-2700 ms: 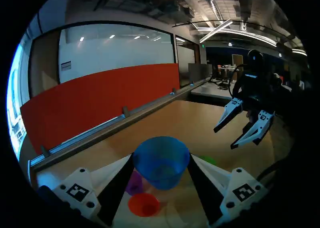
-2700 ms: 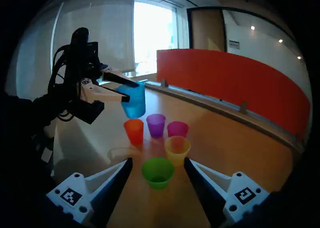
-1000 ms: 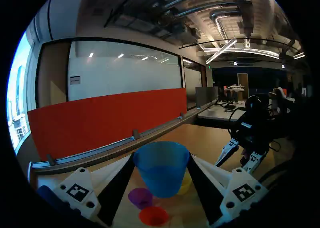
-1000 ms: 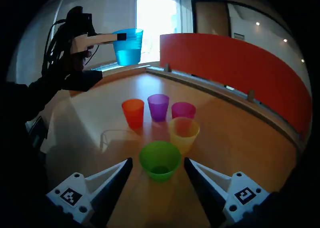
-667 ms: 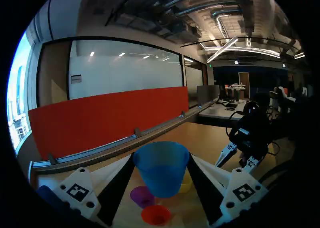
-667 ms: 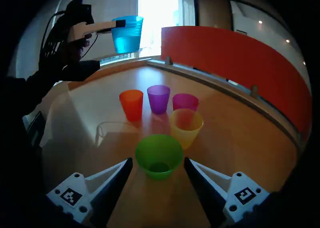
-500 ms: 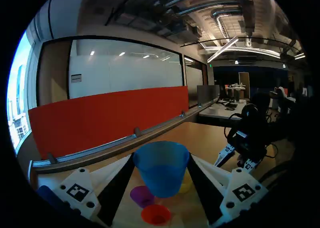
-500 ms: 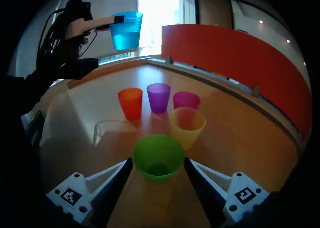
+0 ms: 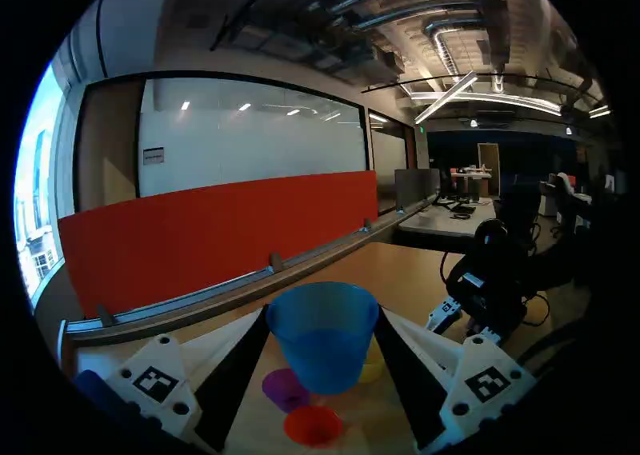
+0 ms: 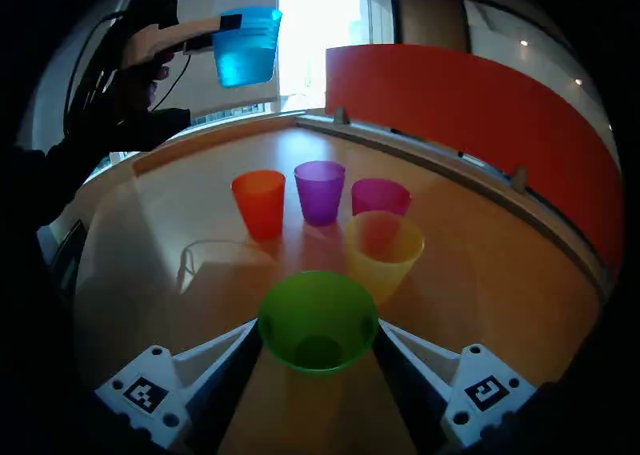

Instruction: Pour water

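A blue cup [image 9: 322, 343] holding water is clamped between the fingers of my left gripper [image 9: 322, 317]. In the right gripper view the blue cup [image 10: 244, 47] hangs upright, high above the table at the upper left, with the left gripper [image 10: 210, 33] and a hand behind it. A green cup [image 10: 318, 331] stands on the table between the fingers of my right gripper [image 10: 318, 339], and both fingers touch its sides. The right gripper [image 9: 466, 325] also appears low at the right in the left gripper view.
Beyond the green cup stand a yellow cup [image 10: 384, 251], an orange cup [image 10: 259, 201], a purple cup [image 10: 320, 189] and a magenta cup [image 10: 380, 197]. A faint clear object [image 10: 214, 257] lies left of them. A red partition [image 10: 480, 111] with a rail bounds the wooden table [image 10: 496, 287].
The left gripper has raised the blue cup from just over the cups to high above them. The right gripper has moved forward around the green cup, and its fingers have drawn in against it.
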Tool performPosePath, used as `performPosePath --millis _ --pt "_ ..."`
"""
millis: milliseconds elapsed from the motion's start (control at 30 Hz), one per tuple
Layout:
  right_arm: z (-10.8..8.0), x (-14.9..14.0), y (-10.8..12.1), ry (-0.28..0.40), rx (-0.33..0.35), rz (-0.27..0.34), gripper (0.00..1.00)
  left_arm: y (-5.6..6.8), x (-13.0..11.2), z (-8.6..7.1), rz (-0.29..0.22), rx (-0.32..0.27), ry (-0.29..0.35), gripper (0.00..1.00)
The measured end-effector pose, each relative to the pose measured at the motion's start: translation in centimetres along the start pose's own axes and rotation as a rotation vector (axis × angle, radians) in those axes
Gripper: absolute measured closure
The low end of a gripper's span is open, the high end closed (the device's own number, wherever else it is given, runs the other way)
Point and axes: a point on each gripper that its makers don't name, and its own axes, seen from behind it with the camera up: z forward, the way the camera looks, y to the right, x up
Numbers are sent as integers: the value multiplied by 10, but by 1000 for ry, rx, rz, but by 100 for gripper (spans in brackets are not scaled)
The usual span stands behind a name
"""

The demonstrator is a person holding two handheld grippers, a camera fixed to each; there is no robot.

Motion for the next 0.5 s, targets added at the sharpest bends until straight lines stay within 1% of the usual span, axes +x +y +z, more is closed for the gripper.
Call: performPosePath --millis 100,267,500 --pt "0 0 0 4 -2 -4 9 2 -1 -2 1 -6 -3 11" --pt "-5 6 -4 24 1 -10 9 2 -2 -6 2 -8 -10 11" --pt "-20 30 -13 81 20 -3 9 4 2 -11 -1 -14 -5 11"
